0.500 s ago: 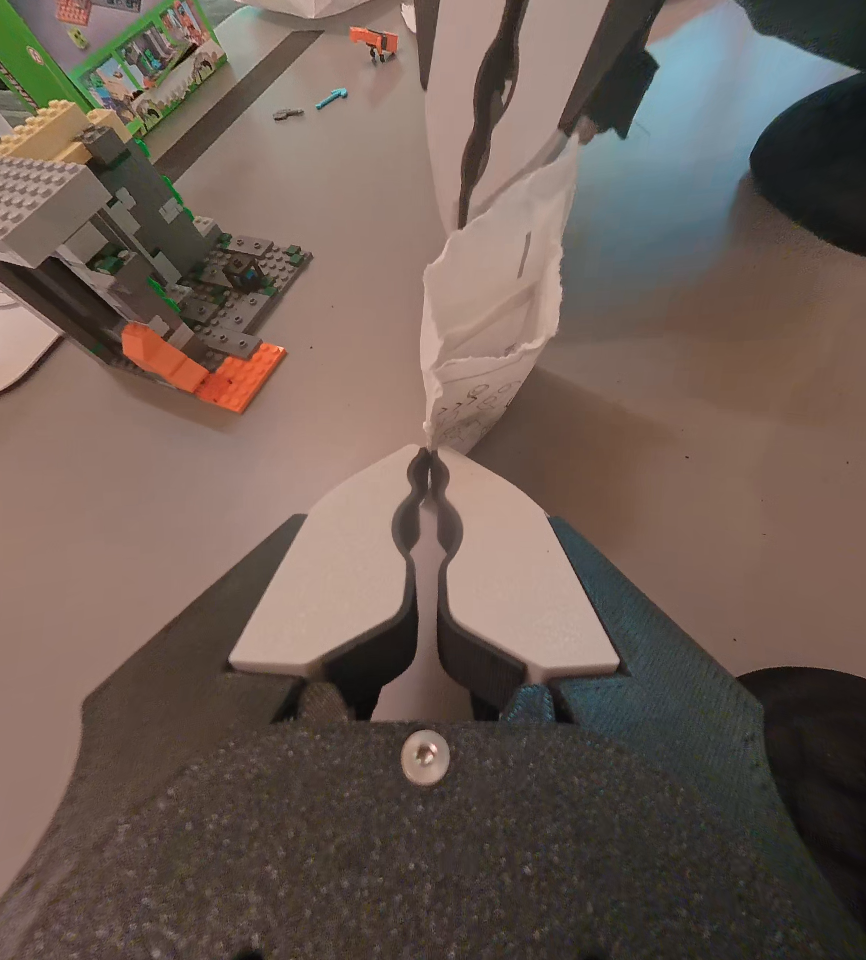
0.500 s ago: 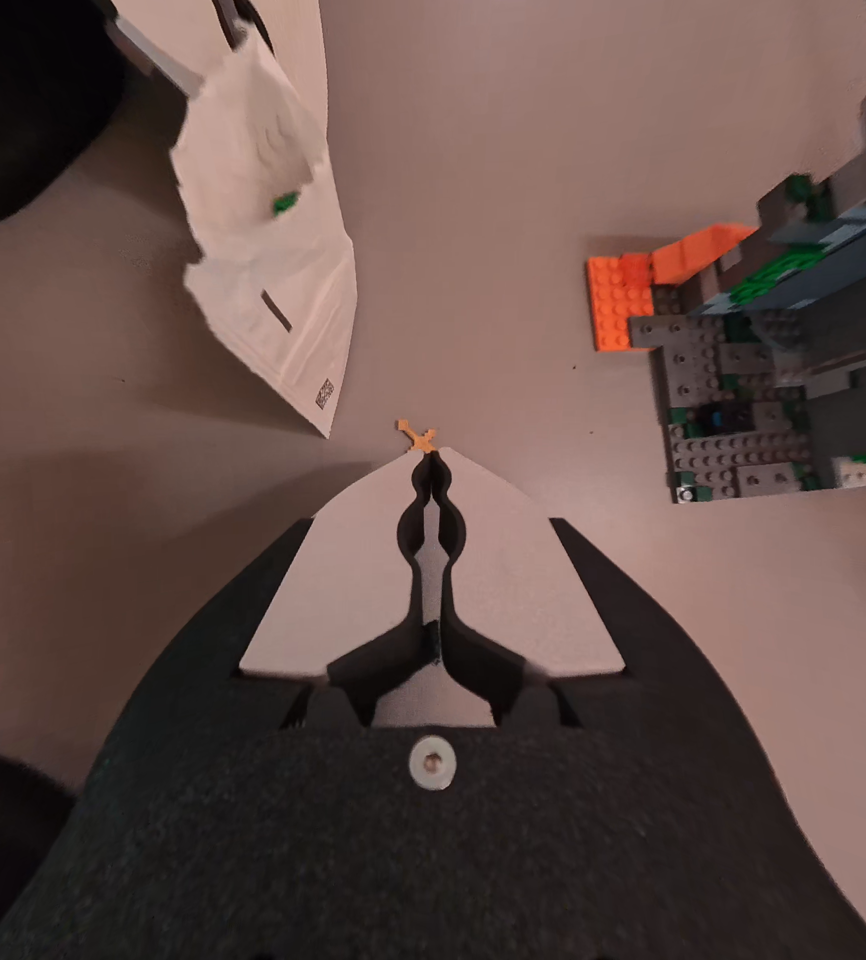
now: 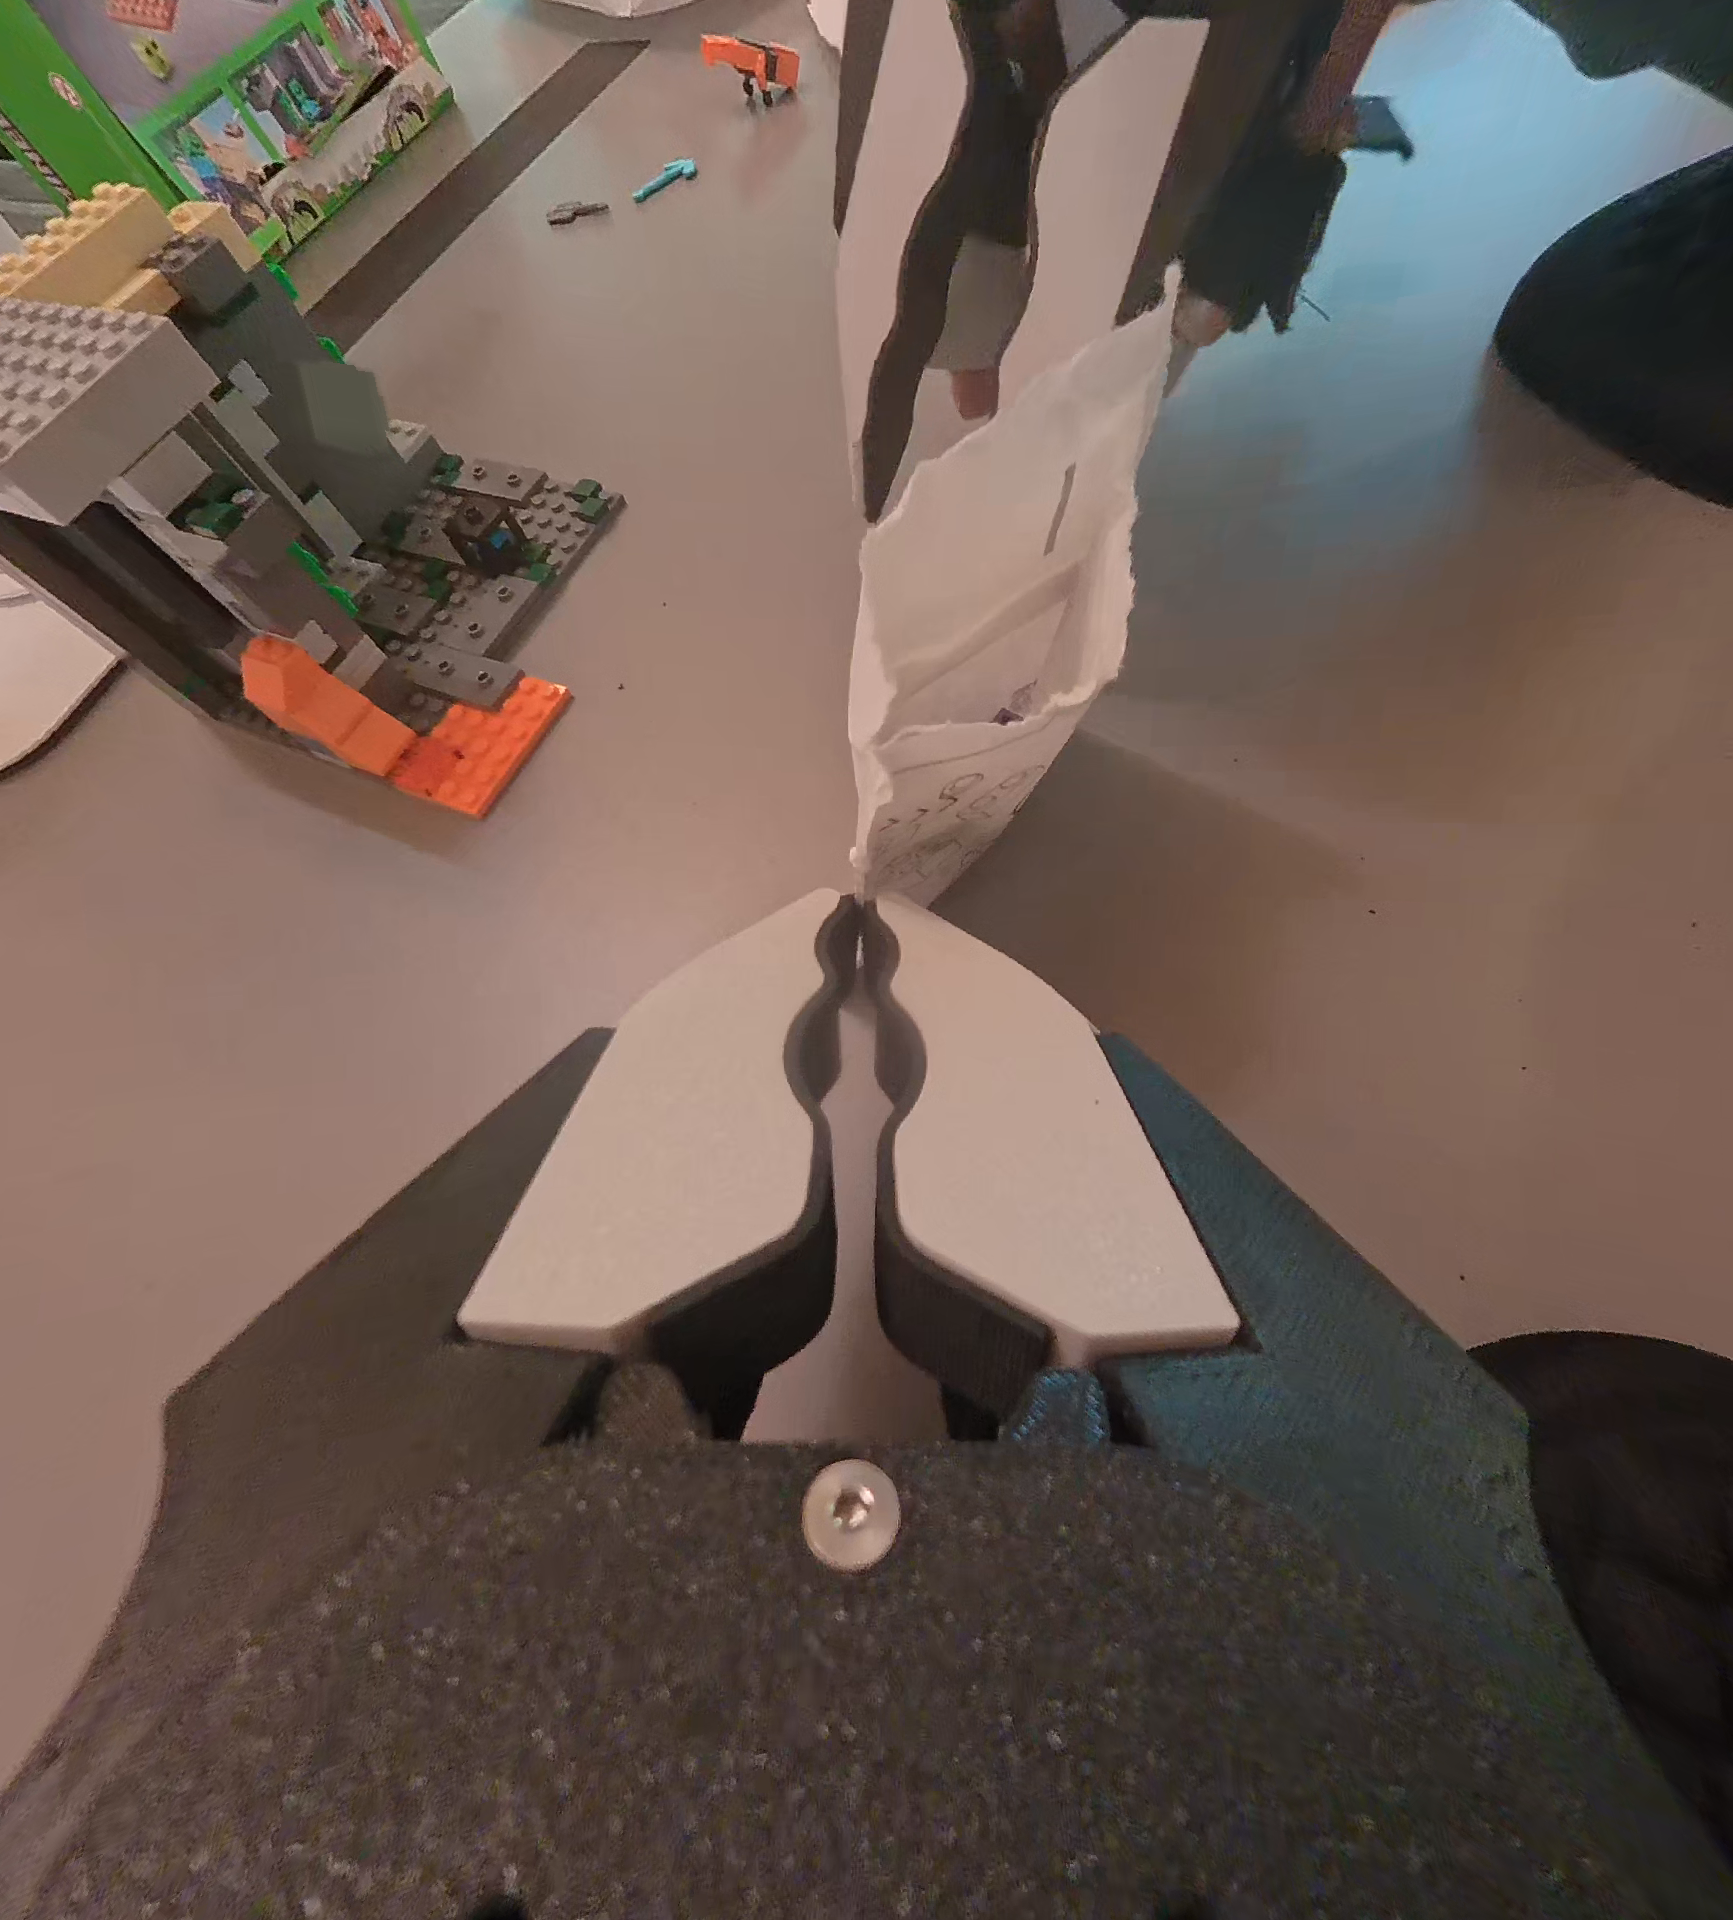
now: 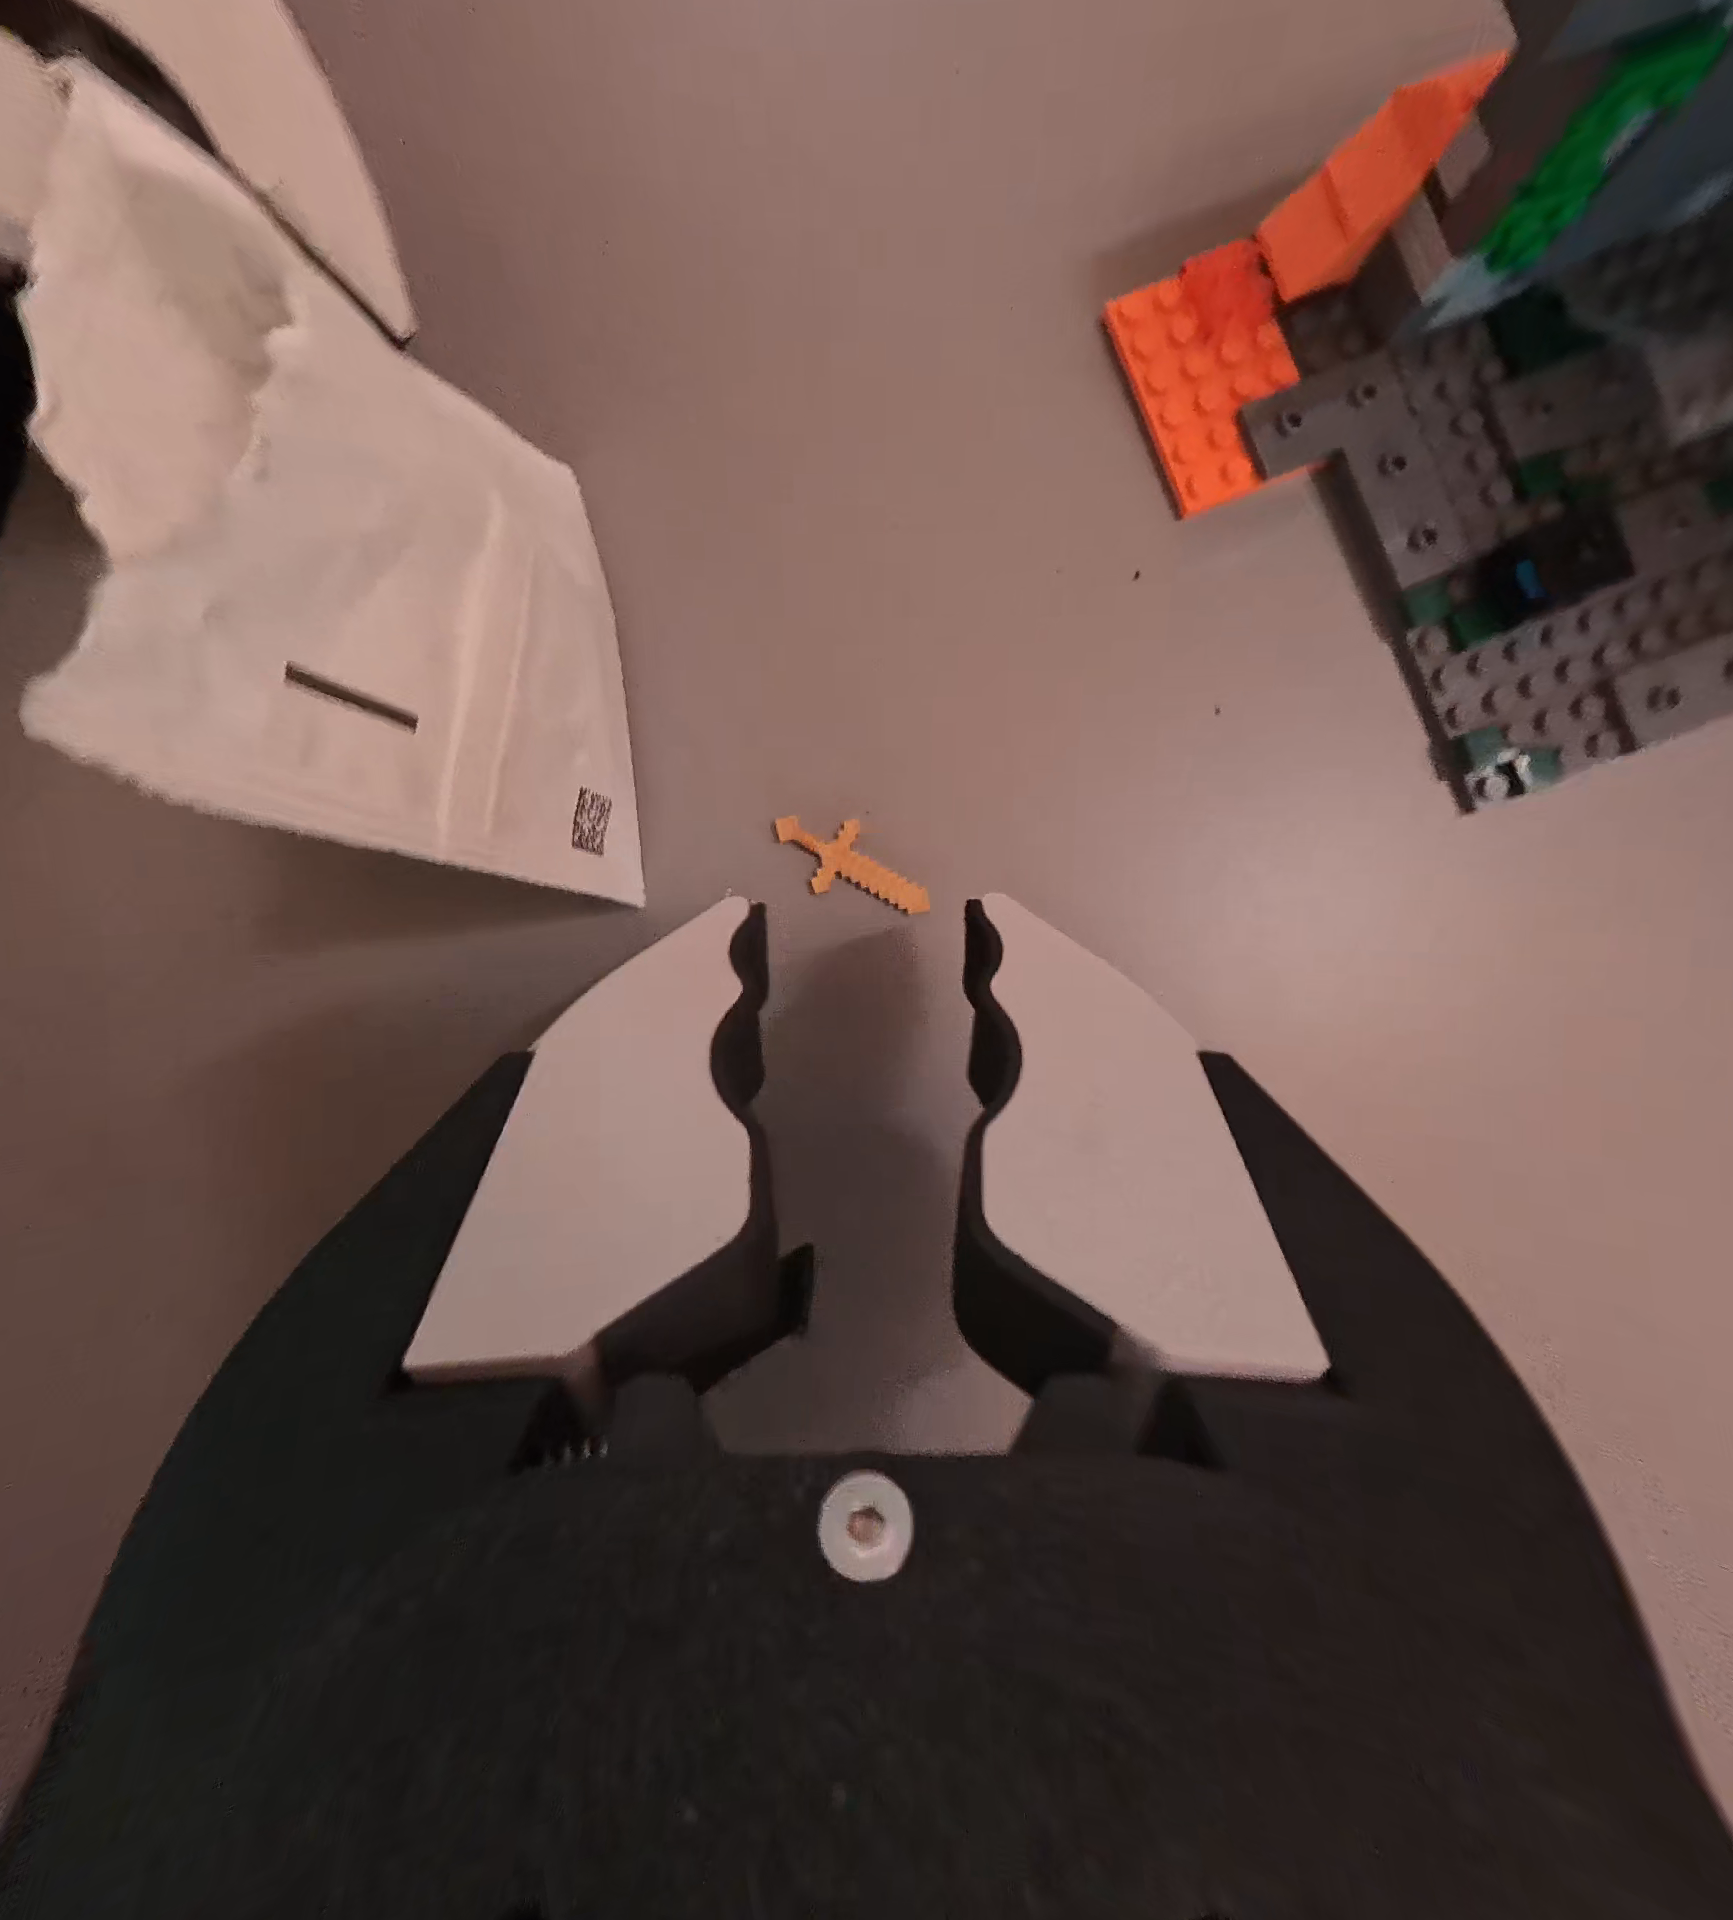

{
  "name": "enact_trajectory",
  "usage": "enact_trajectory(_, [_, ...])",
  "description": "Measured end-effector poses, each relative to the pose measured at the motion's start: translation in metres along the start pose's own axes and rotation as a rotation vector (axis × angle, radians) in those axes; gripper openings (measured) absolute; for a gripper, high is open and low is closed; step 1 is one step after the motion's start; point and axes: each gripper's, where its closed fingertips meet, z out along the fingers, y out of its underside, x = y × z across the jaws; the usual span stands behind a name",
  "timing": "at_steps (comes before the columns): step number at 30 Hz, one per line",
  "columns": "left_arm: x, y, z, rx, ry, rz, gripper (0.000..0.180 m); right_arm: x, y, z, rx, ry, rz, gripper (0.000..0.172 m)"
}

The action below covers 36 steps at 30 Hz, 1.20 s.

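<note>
The left gripper [image 3: 859, 914] is closed tight on the torn corner of a white paper bag [image 3: 997, 623], which hangs open above the grey table [image 3: 218, 987]. The right gripper [image 4: 864, 914] stands open with nothing between its fingers — a small orange toy sword [image 4: 849, 865] lies flat on the table just beyond the tips, touching neither. The bag [image 4: 342, 644] shows to its left, and a brick model [image 4: 1527, 499] with an orange plate sits well off to the right.
</note>
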Motion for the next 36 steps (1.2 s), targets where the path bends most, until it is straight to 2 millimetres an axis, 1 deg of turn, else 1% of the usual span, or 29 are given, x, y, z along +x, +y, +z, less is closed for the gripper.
enact_trajectory(4, [-0.001,0.002,-0.002,-0.007,-0.004,0.002,0.000,-0.006,0.004,0.012,-0.006,0.050,0.172,0.048])
enact_trajectory(7, [-0.001,0.002,-0.003,-0.008,-0.001,0.000,0.000,-0.008,0.009,0.023,-0.018,0.100,0.213,0.053])
enact_trajectory(10, [-0.001,0.003,-0.004,-0.009,0.002,0.000,0.000,-0.005,0.005,0.026,-0.012,0.151,0.236,0.052])
enact_trajectory(14, [-0.001,0.004,-0.004,-0.013,-0.001,0.003,0.000,-0.002,0.004,0.027,-0.025,0.190,0.251,0.043])
enact_trajectory(18, [-0.003,0.005,-0.006,-0.011,-0.001,-0.002,0.000,-0.004,0.004,0.027,-0.020,0.185,0.235,0.016])
enact_trajectory(24, [-0.003,0.006,-0.007,-0.009,0.000,-0.006,0.000,-0.007,0.005,0.025,0.006,0.130,0.153,0.013])
enact_trajectory(25, [-0.003,0.006,-0.007,-0.009,0.000,-0.007,0.000,-0.009,0.004,0.023,0.024,0.113,0.136,0.000])
enact_trajectory(28, [-0.004,0.007,-0.007,-0.008,-0.001,-0.011,0.000,-0.010,-0.001,0.013,0.081,0.090,0.103,0.000])
enact_trajectory(31, [-0.004,0.007,-0.007,-0.007,0.000,-0.013,0.000,-0.006,-0.001,0.005,0.098,0.088,0.063,0.000])
enact_trajectory(34, [-0.004,0.007,-0.007,-0.006,0.001,-0.014,0.000,-0.002,0.000,0.003,0.095,0.095,-0.007,0.000])
enact_trajectory(35, [-0.004,0.007,-0.007,-0.006,0.001,-0.014,0.000,-0.003,0.003,0.006,0.071,0.078,-0.033,0.005])
enact_trajectory(36, [-0.004,0.007,-0.007,-0.006,0.001,-0.015,0.000,-0.004,0.005,0.009,0.052,0.056,-0.055,0.023])
